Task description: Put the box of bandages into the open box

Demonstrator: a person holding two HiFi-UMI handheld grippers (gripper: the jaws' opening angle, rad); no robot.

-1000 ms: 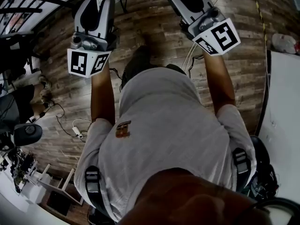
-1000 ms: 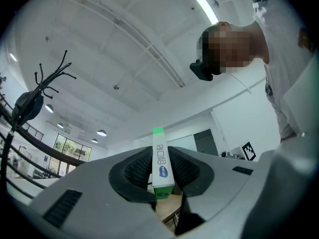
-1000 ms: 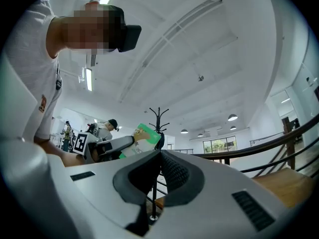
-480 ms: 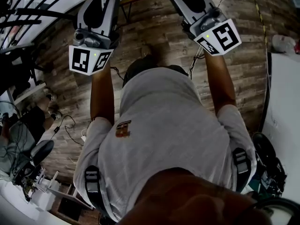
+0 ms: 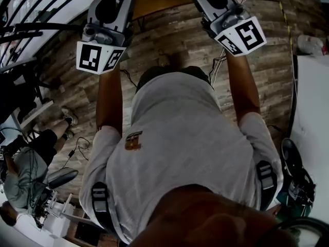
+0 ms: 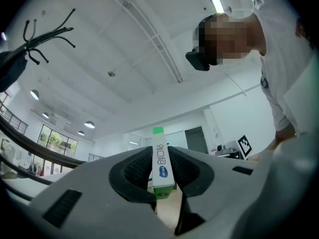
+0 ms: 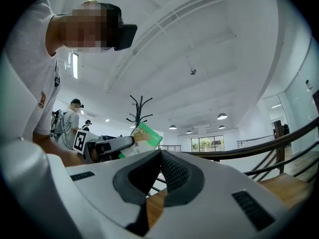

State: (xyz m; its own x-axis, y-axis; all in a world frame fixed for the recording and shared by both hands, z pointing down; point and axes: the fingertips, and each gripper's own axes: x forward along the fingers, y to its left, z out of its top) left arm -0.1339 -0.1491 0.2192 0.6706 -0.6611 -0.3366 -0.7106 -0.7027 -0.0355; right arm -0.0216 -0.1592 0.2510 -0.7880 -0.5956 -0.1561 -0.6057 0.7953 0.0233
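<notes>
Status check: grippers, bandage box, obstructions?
Left hand-held gripper shut on box of bandages. Right hand-held gripper shut, empty. Open box not in view. No obstruction visible.

Two grippers (image 6: pixel 160 153) (image 7: pixel 160 156), seemingly one bandage box (image 6: pixel 160 166)

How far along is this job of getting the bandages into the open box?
Done: the box of bandages is picked up, clamped in the left gripper. In hand: it is held aloft; the right gripper is shut and empty. Left: placing it in the open box, which no view shows.
</notes>
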